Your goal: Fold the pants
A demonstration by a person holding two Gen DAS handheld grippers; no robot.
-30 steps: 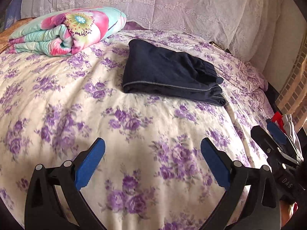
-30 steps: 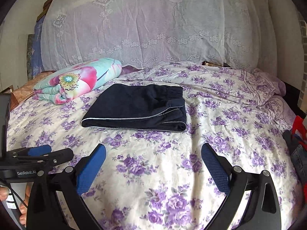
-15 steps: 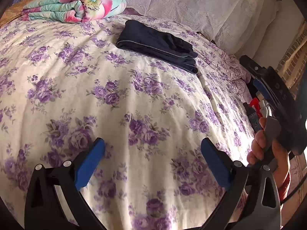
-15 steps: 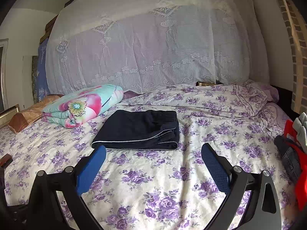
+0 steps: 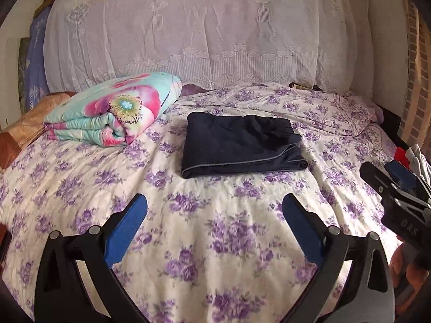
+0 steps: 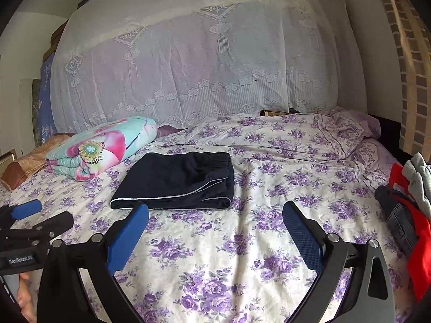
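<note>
Dark navy pants [image 5: 239, 145] lie folded into a flat rectangle in the middle of the bed, with a pale stripe along the near edge; they also show in the right wrist view [image 6: 177, 181]. My left gripper [image 5: 214, 220] is open and empty, held above the sheet well short of the pants. My right gripper [image 6: 215, 224] is open and empty, just in front of the pants' near edge. Each gripper shows at the side of the other's view: the right gripper [image 5: 398, 185] and the left gripper [image 6: 32, 223].
The bed has a purple-flowered sheet [image 5: 215, 242]. A folded floral blanket [image 5: 118, 113] lies at the back left. A lace curtain [image 5: 210, 35] hangs behind. A pile of red, grey and denim clothes [image 6: 409, 210] sits at the right edge. A brick wall [image 6: 412, 67] stands at right.
Both grippers have swung about over the bed and face the folded pants again. The left view has risen and levelled. The pants have not moved.
</note>
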